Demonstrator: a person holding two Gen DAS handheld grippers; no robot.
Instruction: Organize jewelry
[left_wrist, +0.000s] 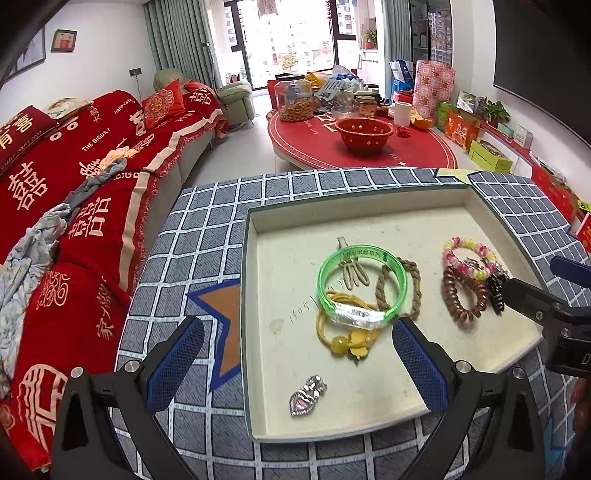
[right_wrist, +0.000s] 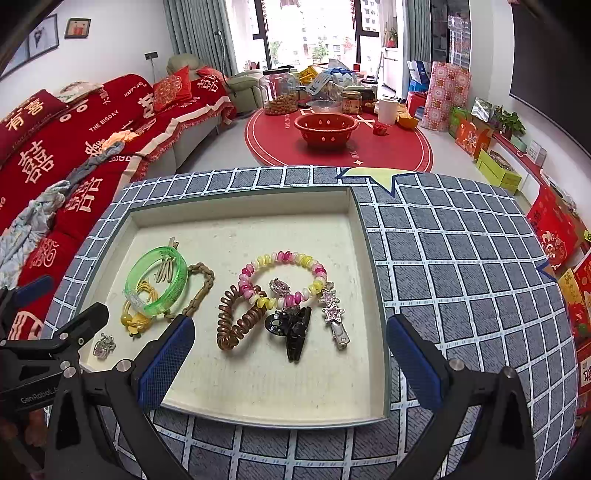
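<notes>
A shallow cream tray (left_wrist: 258, 229) (right_wrist: 354, 236) sits on a checked blue cloth and holds the jewelry. In it lie a green bangle (left_wrist: 325, 273) (right_wrist: 177, 280), a yellow hair tie (left_wrist: 340, 343) (right_wrist: 133, 317), a braided brown band (left_wrist: 415, 280) (right_wrist: 203, 291), a heart brooch (left_wrist: 306, 397) (right_wrist: 103, 345), a pink and yellow bead bracelet (left_wrist: 469, 245) (right_wrist: 284, 258), a brown coil tie (left_wrist: 461, 299) (right_wrist: 236, 325), a black claw clip (right_wrist: 291, 328) and a star hair clip (right_wrist: 334, 314). My left gripper (left_wrist: 295, 350) is open above the tray's near left. My right gripper (right_wrist: 291, 350) is open above the tray's near right, empty.
The checked blue cloth (right_wrist: 461, 258) covers the table. A red sofa (left_wrist: 74, 184) stands to the left. A red round table (left_wrist: 369, 155) with a red bowl (left_wrist: 364, 131) and jars stands beyond. Boxes line the right wall.
</notes>
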